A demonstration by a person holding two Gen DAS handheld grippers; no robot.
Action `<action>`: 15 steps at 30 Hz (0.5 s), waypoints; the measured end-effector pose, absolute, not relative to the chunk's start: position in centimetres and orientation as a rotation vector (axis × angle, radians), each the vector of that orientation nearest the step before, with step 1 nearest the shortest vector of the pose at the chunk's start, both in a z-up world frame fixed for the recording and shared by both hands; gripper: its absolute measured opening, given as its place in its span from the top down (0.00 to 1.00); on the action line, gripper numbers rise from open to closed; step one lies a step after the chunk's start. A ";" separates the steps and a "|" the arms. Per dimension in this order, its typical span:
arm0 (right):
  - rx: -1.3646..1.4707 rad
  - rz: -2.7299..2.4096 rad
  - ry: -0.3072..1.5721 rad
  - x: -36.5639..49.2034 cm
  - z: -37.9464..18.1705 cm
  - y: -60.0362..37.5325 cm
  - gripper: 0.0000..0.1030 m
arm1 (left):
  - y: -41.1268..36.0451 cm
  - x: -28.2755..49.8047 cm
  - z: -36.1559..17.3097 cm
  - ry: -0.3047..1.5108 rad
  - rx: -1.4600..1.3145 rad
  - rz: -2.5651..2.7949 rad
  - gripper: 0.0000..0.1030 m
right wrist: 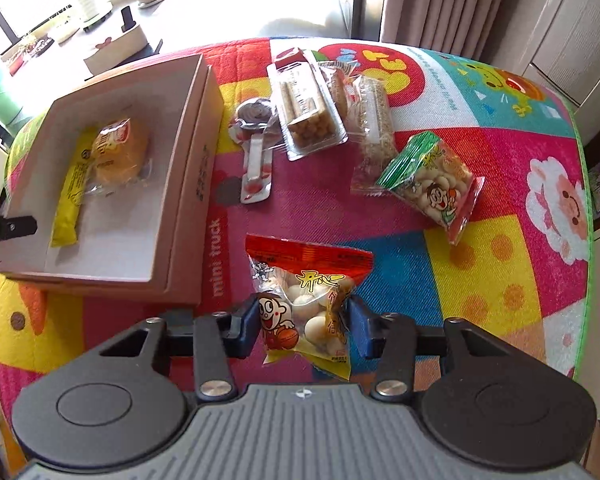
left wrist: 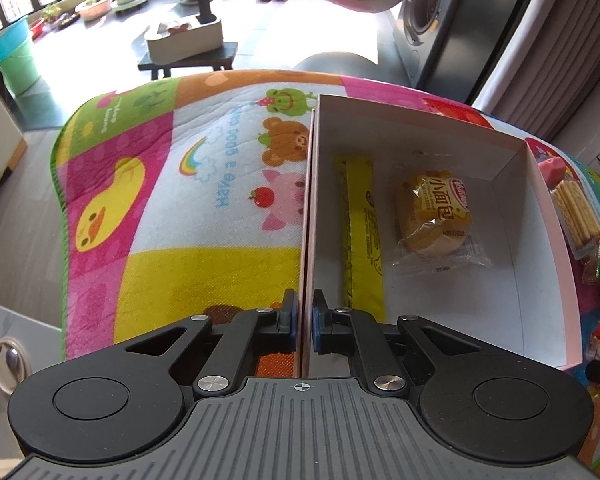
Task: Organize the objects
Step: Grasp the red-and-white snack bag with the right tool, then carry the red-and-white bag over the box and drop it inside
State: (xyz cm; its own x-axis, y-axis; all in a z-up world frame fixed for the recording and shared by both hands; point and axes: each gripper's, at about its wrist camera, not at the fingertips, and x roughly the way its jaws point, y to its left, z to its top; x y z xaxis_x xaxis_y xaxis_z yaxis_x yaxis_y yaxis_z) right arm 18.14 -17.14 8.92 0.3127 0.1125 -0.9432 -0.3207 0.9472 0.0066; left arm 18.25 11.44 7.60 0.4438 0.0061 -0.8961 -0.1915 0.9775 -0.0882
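Matt cardboard box (right wrist: 188, 152); glossy plastic snack bag (right wrist: 304, 300).

Left wrist view sits low and close, looking forward along its hand-held gripper (left wrist: 305, 316) straight down the box's (left wrist: 420, 132) left wall, out across the bench (left wrist: 148, 168) toward the far edge and the windows beyond. Right wrist view rides higher, tilted down over the bench's right half, its hand-held gripper (right wrist: 304, 326) close in the foreground. Both views share the open box and its contents, seen from opposite sides.
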 end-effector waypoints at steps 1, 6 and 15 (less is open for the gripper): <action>-0.196 0.294 1.234 17.5 9.3 -16.9 0.56 | 11.5 18.3 7.6 1.110 -0.188 0.116 0.91; -0.198 0.352 1.265 14.3 12.1 -14.9 0.56 | 11.6 18.1 7.6 1.123 -0.190 0.077 0.91; -0.073 0.474 1.207 13.5 16.5 -9.0 0.56 | 12.4 18.2 7.4 1.128 -0.224 0.032 0.89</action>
